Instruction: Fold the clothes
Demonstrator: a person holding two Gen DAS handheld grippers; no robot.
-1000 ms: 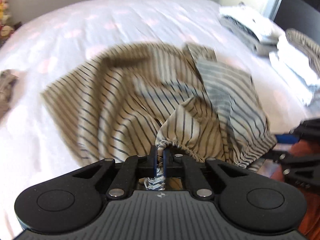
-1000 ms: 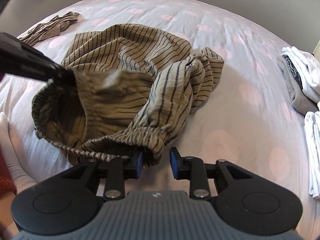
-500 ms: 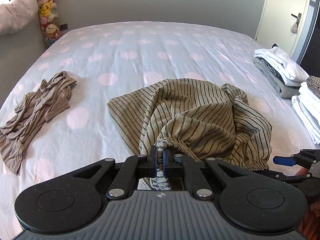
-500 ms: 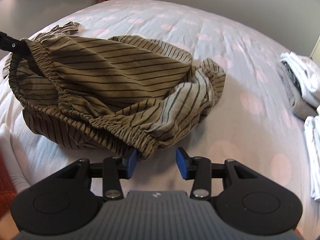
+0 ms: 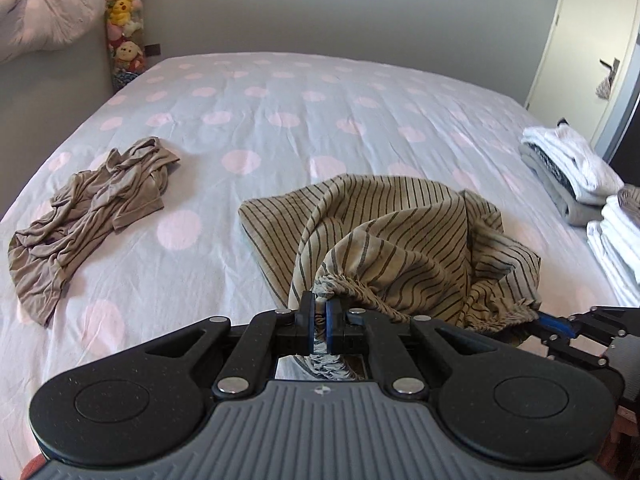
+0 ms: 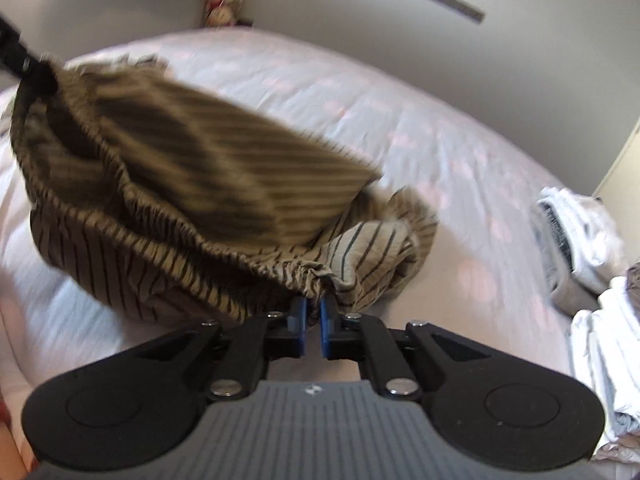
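- Since a second ago: left gripper [image 5: 318, 312] risen, lifting the gathered waistband off the bed [image 5: 280, 128]; right gripper [image 6: 313, 312] gone from wide open beside the waistband to closing on it
- Bed: dotted sheet, pale with pink spots, taking up most of both views
- Striped trousers [image 5: 400, 240]: tan with dark stripes, near edge of the bed, partly raised, far end resting crumpled on the sheet; waistband stretched between the two grippers
- Brown striped garment [image 5: 92, 200]: crumpled flat on the bed, well apart from the striped trousers, toward the left side in the left wrist view
- Folded stacks [image 5: 572, 168]: white and grey, at the right edge of the bed, apart from the striped trousers
- Plush toys [image 5: 124, 28]: stacked in a column beyond the far left corner of the bed
- Left gripper: jaws clamped tight on the elastic waistband, cloth bunched between the blue pads
- Right gripper: jaws closing, nearly together, waistband edge pinched at the tips; seen also at the lower right in the left wrist view, at the trousers' hem of elastic
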